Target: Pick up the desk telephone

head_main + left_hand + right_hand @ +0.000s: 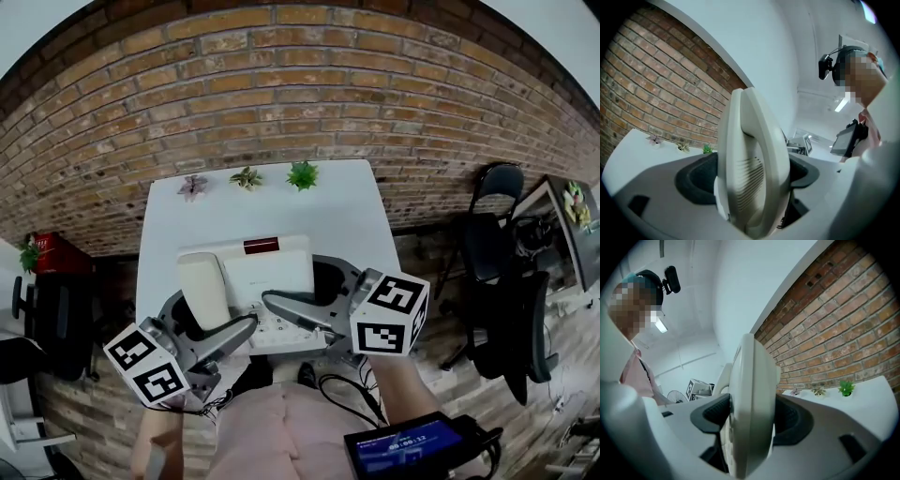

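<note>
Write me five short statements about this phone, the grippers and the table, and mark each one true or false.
1. The left gripper and the right gripper both clamp the desk telephone. True.
2. The handset lies loose on the table. False: it sits on the telephone's left side, between the left gripper's jaws.
3. Three small plants stand along the table's far edge. True.
4. The wall behind the table is tiled white. False: it is a brick wall.
5. The right gripper's jaws are empty. False: they grip the telephone's right edge.
</note>
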